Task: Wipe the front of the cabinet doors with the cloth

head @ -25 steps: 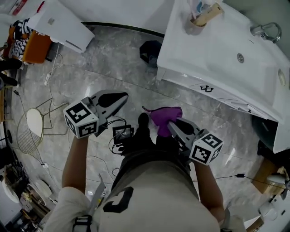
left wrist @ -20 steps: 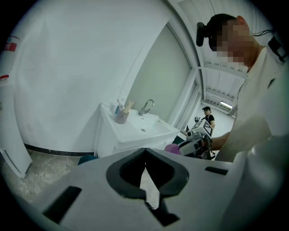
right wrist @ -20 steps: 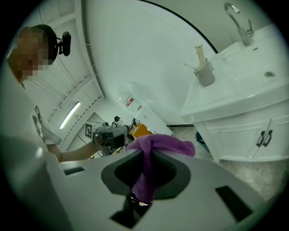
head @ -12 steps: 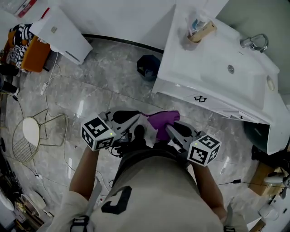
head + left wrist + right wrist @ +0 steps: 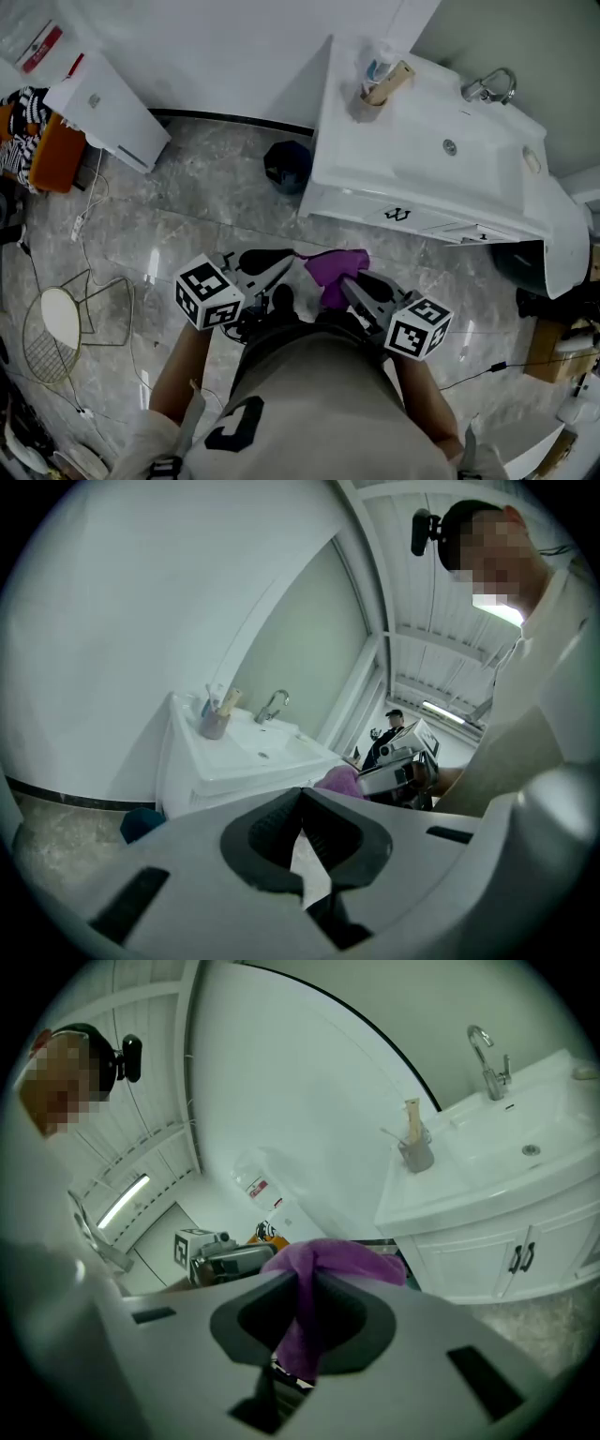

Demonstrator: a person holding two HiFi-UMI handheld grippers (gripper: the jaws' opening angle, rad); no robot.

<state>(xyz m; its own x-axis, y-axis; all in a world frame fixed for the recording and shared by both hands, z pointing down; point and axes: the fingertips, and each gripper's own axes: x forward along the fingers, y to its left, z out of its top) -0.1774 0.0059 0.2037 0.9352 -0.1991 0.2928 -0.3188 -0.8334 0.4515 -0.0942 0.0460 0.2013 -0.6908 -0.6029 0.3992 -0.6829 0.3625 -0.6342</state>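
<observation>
Before cabinet [image 5: 394, 214], well apart | right gripper [image 5: 349, 281] clenched on cloth [image 5: 330, 265] | left gripper [image 5: 284, 263] closed, empty | floor [image 5: 234, 202] between

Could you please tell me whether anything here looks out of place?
Loose cables trail across the floor, and a wire stand at left seems to lie on its side; both look like trip hazards.
</observation>
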